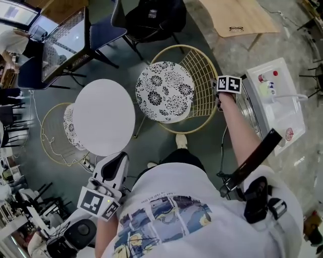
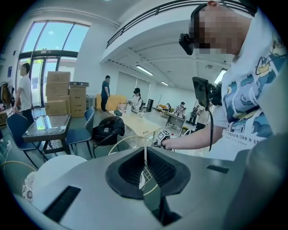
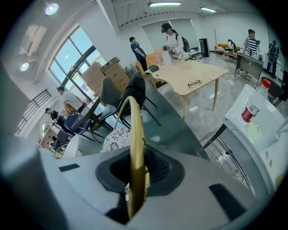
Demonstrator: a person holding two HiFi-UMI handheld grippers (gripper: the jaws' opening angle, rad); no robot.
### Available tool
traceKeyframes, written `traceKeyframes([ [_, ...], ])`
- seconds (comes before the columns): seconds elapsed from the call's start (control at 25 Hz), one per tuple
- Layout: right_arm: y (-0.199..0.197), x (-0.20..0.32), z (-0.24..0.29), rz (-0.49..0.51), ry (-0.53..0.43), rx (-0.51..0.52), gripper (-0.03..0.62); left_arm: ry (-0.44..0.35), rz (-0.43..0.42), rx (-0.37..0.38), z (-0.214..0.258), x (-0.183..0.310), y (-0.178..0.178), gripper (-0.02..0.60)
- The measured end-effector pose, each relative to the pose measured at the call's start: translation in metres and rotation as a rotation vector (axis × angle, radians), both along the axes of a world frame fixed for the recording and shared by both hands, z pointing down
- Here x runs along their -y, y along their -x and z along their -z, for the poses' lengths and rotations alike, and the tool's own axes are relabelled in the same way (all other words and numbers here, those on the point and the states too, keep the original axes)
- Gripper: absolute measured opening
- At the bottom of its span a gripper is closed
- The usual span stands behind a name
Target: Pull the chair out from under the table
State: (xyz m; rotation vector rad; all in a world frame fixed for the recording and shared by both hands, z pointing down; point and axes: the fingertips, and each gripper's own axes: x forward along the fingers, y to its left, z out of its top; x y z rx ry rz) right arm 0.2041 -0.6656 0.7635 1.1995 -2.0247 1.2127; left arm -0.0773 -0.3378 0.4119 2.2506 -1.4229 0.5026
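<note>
A gold wire chair (image 1: 202, 65) with a black-and-white patterned cushion (image 1: 164, 90) stands beside the round white table (image 1: 103, 116), its seat outside the tabletop. My right gripper (image 1: 218, 100) is at the chair's back rim on the right. In the right gripper view the gold rim (image 3: 135, 134) runs up between the jaws, and my right gripper (image 3: 137, 168) is shut on it. My left gripper (image 1: 120, 158) hangs low by the person's body near the table's front edge, apart from the chair. In the left gripper view that gripper (image 2: 145, 168) is shut and empty, with the chair (image 2: 128, 141) ahead.
A second gold chair (image 1: 53, 133) sits tucked under the white table's left side. A black chair with a dark bag (image 1: 151, 17) and a glass-top table (image 1: 65, 35) stand behind. A white cart (image 1: 275, 101) is close on the right, a wooden table (image 1: 239, 15) beyond it.
</note>
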Motion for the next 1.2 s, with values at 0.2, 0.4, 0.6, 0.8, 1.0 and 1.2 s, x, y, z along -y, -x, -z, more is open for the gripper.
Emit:
traceKeyframes([
  [0.2, -0.003, 0.016, -0.011, -0.031, 0.006, -0.034, 0.048, 0.010, -0.034, -0.001, -0.011, 0.017, 0.041, 0.011],
  [0.4, -0.010, 0.016, 0.012, -0.083, -0.001, -0.083, 0.044, 0.026, -0.062, -0.014, 0.004, 0.016, 0.092, 0.011],
  [0.6, -0.042, 0.029, 0.032, -0.114, 0.004, -0.131, 0.044, 0.051, -0.092, -0.030, 0.017, 0.028, 0.104, 0.011],
  [0.8, -0.055, 0.015, 0.032, -0.124, -0.008, -0.139, 0.044, 0.042, -0.098, -0.030, 0.013, 0.008, 0.112, 0.011],
  [1.0, -0.039, 0.006, 0.003, -0.109, -0.019, -0.163, 0.044, 0.041, -0.093, -0.030, -0.018, -0.007, 0.133, 0.011],
  [1.2, -0.051, 0.009, 0.008, -0.081, -0.032, -0.209, 0.054, 0.026, -0.095, -0.034, -0.022, -0.009, 0.127, 0.011],
])
